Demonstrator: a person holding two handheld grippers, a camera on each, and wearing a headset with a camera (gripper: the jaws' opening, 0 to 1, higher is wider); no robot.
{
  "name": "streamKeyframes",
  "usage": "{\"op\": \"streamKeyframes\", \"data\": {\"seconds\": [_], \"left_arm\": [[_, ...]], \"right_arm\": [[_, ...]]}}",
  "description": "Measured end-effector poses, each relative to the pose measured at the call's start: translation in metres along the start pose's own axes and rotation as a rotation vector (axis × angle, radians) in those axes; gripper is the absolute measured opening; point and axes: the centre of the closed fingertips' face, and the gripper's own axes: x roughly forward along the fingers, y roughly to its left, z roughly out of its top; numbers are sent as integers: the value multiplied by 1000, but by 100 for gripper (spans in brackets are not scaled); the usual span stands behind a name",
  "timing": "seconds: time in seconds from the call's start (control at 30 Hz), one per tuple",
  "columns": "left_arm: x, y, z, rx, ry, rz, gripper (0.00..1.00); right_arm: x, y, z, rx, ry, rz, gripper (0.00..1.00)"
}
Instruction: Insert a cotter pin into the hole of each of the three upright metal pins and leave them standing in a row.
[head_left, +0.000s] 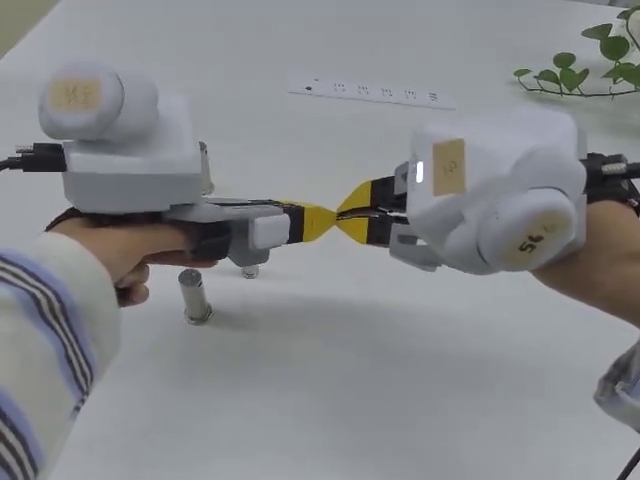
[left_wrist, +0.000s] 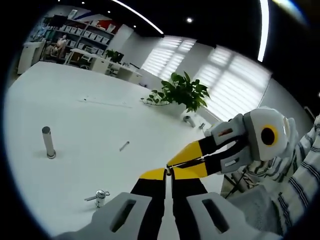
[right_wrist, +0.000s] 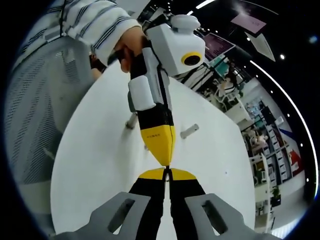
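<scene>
- Fingers (left_wrist: 150, 191) of the left gripper (left_wrist: 167, 173) are closed, and so are the fingers (right_wrist: 149, 191) of the right gripper (right_wrist: 166, 172). The two sets of yellow tips meet point to point in the air above the desk (head_left: 400, 400). I cannot tell whether a cotter pin is pinched between them; anything there is too small to resolve.
- Task items: one metal pin (head_left: 193, 296) stands upright on the desk just beside the left hand (head_left: 115, 252). A second pin (left_wrist: 100, 196) sits directly under the left gripper and appears to carry a cotter pin already. A loose cotter pin (left_wrist: 124, 146) lies flat further out, apart from both.
- Risk 1: if a cotter pin is passing tip to tip, I judge a slip likely should one side let go before the other has a firm bite. It would fall and could skitter away on the smooth desk.
- Risk 2: the left gripper's body hangs low over the second pin. A dip of that hand could topple it, or the upright one, and spoil the row.
- Writing: a tan sticker on the left gripper bears faint characters I cannot read. The right gripper shows dark letters beginning "St", the rest lost to blur. Markings on the power strip (head_left: 370, 92) are too small to read.
</scene>
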Motion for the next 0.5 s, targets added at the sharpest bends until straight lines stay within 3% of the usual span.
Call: {"op": "streamKeyframes", "data": {"seconds": [0.07, 0.33, 0.5], "left_arm": [[1, 1, 0, -57, -3, 9, 1], [1, 1, -1, -9, -5, 2, 1], [0, 2, 0, -11, -3, 4, 1]], "right_arm": [[1, 0, -1, -7, 2, 1, 2], [1, 1, -1, -11, -2, 17, 2], [1, 1, 0, -12, -2, 18, 2]]}}
